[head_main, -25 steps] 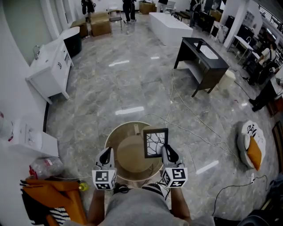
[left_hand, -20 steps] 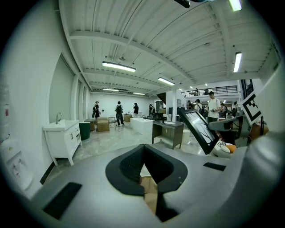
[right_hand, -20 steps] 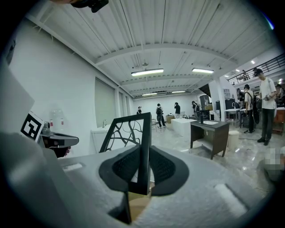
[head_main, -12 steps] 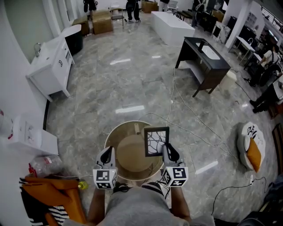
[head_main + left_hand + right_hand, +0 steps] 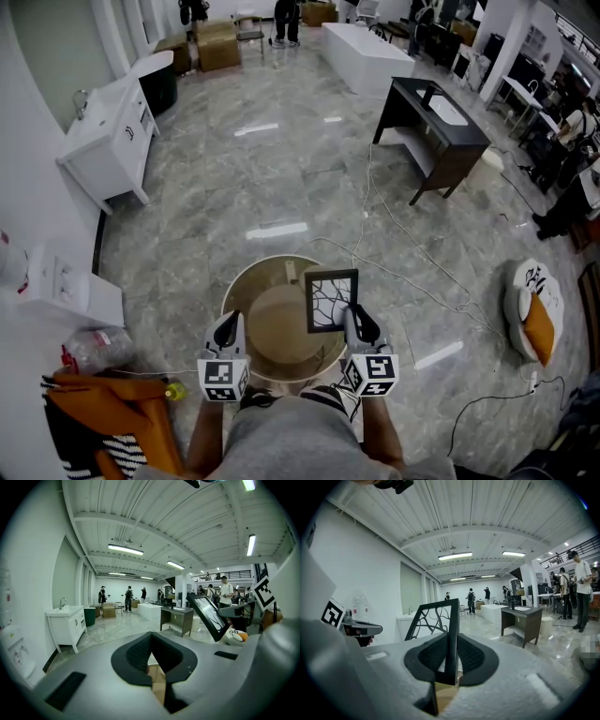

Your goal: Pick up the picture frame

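The picture frame (image 5: 331,300), black with a branch pattern on white, is held upright above the round wooden table (image 5: 267,328). My right gripper (image 5: 353,325) is shut on its lower right edge. In the right gripper view the frame (image 5: 433,620) stands on edge, and that edge is pinched between the black pads (image 5: 471,656). My left gripper (image 5: 225,330) hangs over the table's left side, apart from the frame. Its jaws meet at the tips with nothing between them (image 5: 151,641). From the left gripper view the frame (image 5: 208,616) shows tilted at the right.
On the grey marble floor stand a white vanity cabinet (image 5: 105,145) at the left, a dark desk (image 5: 431,127) at the upper right and a white bench (image 5: 361,56) beyond. Cables (image 5: 394,272) trail right of the table. An orange object (image 5: 112,412) lies lower left, a cushion (image 5: 534,309) at right.
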`<state>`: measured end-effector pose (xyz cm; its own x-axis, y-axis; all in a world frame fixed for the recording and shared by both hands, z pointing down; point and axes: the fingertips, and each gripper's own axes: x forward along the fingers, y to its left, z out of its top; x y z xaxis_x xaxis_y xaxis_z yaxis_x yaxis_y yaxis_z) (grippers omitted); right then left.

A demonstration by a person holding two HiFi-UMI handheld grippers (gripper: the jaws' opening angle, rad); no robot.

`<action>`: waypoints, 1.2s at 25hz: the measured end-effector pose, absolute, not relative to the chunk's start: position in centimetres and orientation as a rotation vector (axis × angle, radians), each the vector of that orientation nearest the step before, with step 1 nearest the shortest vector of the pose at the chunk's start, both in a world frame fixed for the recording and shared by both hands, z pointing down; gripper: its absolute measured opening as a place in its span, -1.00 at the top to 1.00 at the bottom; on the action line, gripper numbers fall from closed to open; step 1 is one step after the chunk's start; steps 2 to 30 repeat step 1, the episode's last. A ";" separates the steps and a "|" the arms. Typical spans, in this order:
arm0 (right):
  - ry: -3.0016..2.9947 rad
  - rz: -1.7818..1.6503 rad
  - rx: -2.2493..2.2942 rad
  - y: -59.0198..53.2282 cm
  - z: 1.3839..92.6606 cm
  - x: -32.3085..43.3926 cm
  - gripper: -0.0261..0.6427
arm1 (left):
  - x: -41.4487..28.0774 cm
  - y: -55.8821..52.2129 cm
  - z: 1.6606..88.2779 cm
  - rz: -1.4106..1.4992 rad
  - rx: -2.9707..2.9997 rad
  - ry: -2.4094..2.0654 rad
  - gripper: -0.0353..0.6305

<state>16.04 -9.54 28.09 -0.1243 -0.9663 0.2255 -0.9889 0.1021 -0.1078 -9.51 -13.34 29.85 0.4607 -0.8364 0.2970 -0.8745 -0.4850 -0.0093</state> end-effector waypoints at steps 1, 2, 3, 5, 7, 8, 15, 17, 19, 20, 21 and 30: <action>-2.258 0.357 2.011 -9.6 28.2 16.0 0.72 | -9.5 -13.4 29.9 0.396 2.558 -1.510 0.84; -2.258 0.357 2.011 -9.6 28.2 16.0 0.72 | -9.5 -13.4 29.9 0.396 2.558 -1.510 0.84; -2.258 0.357 2.011 -9.6 28.2 16.0 0.72 | -9.5 -13.4 29.9 0.396 2.558 -1.510 0.84; -2.258 0.357 2.011 -9.6 28.2 16.0 0.72 | -9.5 -13.4 29.9 0.396 2.558 -1.510 0.84; -2.258 0.357 2.011 -9.6 28.2 16.0 0.72 | -9.5 -13.4 29.9 0.396 2.558 -1.510 0.84; -2.258 0.357 2.011 -9.6 28.2 16.0 0.72 | -9.5 -13.4 29.9 0.396 2.558 -1.510 0.84; -2.258 0.357 2.011 -9.6 28.2 16.0 0.72 | -9.5 -13.4 29.9 0.396 2.558 -1.510 0.84; -2.258 0.357 2.011 -9.6 28.2 16.0 0.72 | -9.5 -13.4 29.9 0.396 2.558 -1.510 0.84; -2.258 0.357 2.011 -9.6 28.2 16.0 0.72 | -9.5 -13.4 29.9 0.396 2.558 -1.510 0.84; -2.258 0.357 2.011 -9.6 28.2 16.0 0.72 | -9.5 -13.4 29.9 0.396 2.558 -1.510 0.84; -2.258 0.357 2.011 -9.6 28.2 16.0 0.72 | -9.5 -13.4 29.9 0.396 2.558 -1.510 0.84; -2.258 0.357 2.011 -9.6 28.2 16.0 0.72 | -9.5 -13.4 29.9 0.396 2.558 -1.510 0.84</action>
